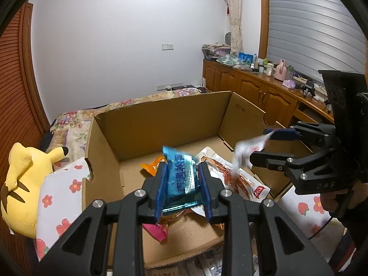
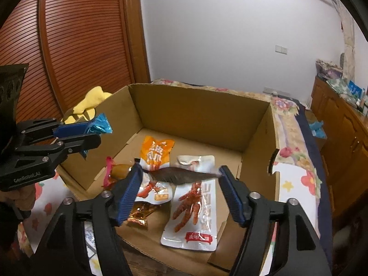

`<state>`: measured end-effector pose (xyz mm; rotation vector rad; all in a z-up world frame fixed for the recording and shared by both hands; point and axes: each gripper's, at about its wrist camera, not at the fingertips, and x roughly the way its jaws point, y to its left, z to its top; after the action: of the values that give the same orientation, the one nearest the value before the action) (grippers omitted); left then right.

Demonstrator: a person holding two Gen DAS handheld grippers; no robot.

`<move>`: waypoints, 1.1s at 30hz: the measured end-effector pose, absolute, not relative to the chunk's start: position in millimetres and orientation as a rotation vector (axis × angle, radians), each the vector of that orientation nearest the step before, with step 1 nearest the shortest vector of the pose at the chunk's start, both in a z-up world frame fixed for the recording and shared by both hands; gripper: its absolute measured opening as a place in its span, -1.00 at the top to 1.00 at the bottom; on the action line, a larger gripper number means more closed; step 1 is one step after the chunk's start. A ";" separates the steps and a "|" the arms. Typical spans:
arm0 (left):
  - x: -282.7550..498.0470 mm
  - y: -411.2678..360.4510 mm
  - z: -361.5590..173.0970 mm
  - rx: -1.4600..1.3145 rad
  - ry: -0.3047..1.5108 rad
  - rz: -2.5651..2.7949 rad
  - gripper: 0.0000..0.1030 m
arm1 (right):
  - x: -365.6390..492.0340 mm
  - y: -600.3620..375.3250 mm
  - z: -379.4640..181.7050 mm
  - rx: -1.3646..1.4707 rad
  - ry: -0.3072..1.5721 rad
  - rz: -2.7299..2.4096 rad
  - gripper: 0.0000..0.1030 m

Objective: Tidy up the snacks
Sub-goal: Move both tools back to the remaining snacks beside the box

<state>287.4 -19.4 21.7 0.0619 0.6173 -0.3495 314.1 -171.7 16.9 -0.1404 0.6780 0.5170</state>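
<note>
An open cardboard box (image 1: 165,124) stands on a bed. My left gripper (image 1: 183,164) is shut on a shiny blue snack packet (image 1: 181,179) above the box's near left part; the right wrist view shows it too, left gripper (image 2: 97,132) and blue packet (image 2: 103,124). My right gripper (image 2: 179,168) stands wide over the box. A blurred grey-white packet (image 2: 181,176) spans its fingertips, and the pads do not seem to press on it. On the box floor lie an orange packet (image 2: 157,149), a white chicken-feet packet (image 2: 193,207) and a golden packet (image 2: 138,214).
A yellow plush toy (image 1: 20,184) leans beside the box's left wall on the flowered bedding (image 1: 59,195). A wooden cabinet (image 1: 264,92) crowded with small items runs along the right. A slatted wooden wardrobe door (image 2: 80,46) stands to the left. A hand (image 2: 25,197) holds the left gripper's handle.
</note>
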 end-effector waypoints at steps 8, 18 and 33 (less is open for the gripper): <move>290.1 -15.7 20.0 0.054 0.622 -0.342 0.42 | 308.2 -177.8 19.1 -0.133 0.665 0.506 -0.41; 255.9 -11.2 32.5 0.052 0.590 -0.346 0.34 | 274.9 -184.4 37.1 -0.125 0.632 0.490 -0.45; 170.5 0.3 45.2 0.055 0.540 -0.367 0.26 | 194.5 -178.5 54.3 -0.132 0.599 0.475 -0.63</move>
<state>170.5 0.3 45.2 0.0547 0.5402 -0.3669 194.5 -178.5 54.3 -0.1316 0.5993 0.4752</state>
